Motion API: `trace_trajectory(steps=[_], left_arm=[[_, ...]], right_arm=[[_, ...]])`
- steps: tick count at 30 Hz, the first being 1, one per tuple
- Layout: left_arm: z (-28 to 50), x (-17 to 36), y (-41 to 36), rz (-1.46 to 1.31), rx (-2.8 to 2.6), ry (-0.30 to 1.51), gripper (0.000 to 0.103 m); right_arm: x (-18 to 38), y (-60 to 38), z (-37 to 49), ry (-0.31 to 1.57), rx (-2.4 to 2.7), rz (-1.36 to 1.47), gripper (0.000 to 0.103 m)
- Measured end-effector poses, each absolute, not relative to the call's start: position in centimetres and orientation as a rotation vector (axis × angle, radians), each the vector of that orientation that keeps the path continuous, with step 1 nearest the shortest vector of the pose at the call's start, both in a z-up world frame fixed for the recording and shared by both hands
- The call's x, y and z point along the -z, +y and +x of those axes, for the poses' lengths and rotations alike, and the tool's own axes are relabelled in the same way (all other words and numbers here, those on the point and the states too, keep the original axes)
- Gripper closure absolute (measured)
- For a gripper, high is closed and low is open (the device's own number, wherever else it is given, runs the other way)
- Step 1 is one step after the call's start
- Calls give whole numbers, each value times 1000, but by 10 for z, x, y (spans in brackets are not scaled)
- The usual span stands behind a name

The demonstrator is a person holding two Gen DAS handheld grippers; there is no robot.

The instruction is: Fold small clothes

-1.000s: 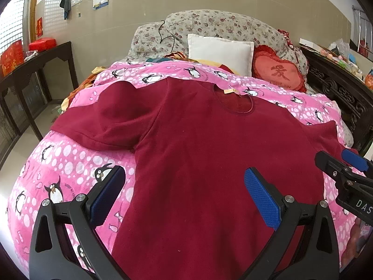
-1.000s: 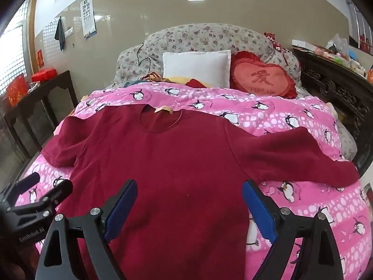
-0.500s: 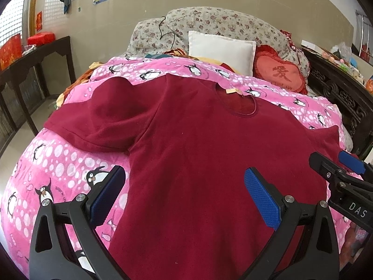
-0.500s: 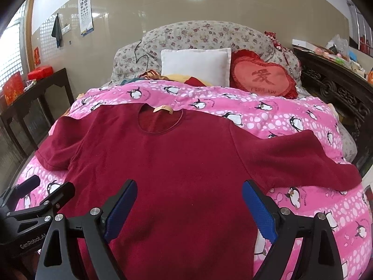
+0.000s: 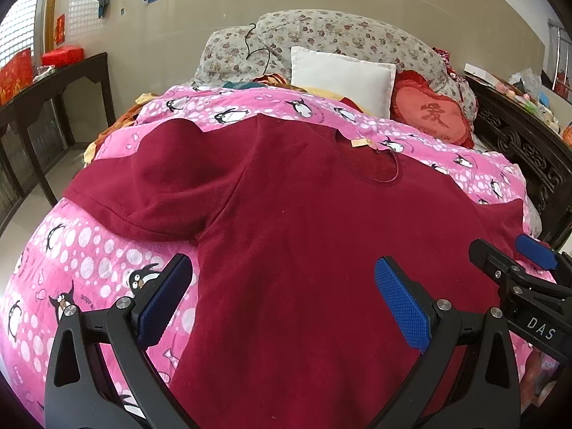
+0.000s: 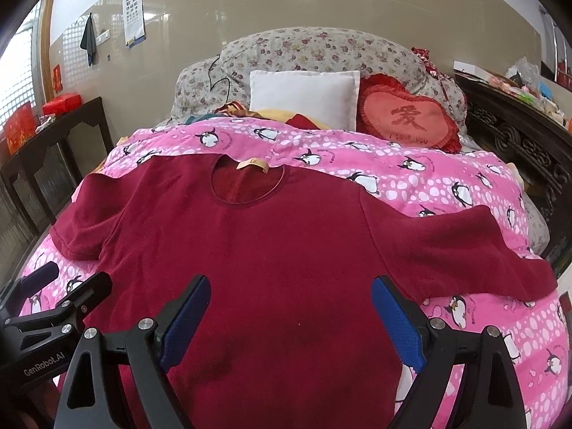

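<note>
A dark red long-sleeved top (image 5: 304, 236) (image 6: 271, 250) lies flat and face up on a pink penguin quilt (image 5: 82, 261) (image 6: 411, 178), neckline away from me, both sleeves spread sideways. My left gripper (image 5: 282, 293) hovers open over the top's lower left body, its left finger above the quilt beside the side seam. Over the lower middle of the top, my right gripper (image 6: 291, 307) is open too, with nothing between its blue pads. Each gripper shows at the edge of the other's view: the right gripper (image 5: 514, 254) and the left gripper (image 6: 68, 282).
A white pillow (image 6: 304, 96), a red heart cushion (image 6: 407, 118) and floral pillows (image 6: 314, 50) sit at the bed's head. A dark side table (image 5: 50, 82) stands left of the bed. A dark carved wooden frame (image 6: 525, 143) with clutter runs along the right.
Both grippers have moved a little forward and lower over the top, so it fills more of each view. Their jaws stay open and the top has not moved.
</note>
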State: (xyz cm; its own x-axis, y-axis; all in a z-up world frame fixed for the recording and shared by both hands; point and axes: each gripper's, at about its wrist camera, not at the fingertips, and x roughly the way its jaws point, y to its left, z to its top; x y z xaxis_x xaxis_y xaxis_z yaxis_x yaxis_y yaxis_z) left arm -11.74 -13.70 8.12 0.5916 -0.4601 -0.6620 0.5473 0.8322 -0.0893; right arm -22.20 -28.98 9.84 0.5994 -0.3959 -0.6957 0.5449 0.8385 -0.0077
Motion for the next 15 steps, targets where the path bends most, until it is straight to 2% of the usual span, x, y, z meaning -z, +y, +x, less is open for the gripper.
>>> trace_trajectory(steps=[15], left_arm=[[-101,-84,-131,101,572,739,1]], right_arm=[[-99,-289,-202,752,527,229,13]])
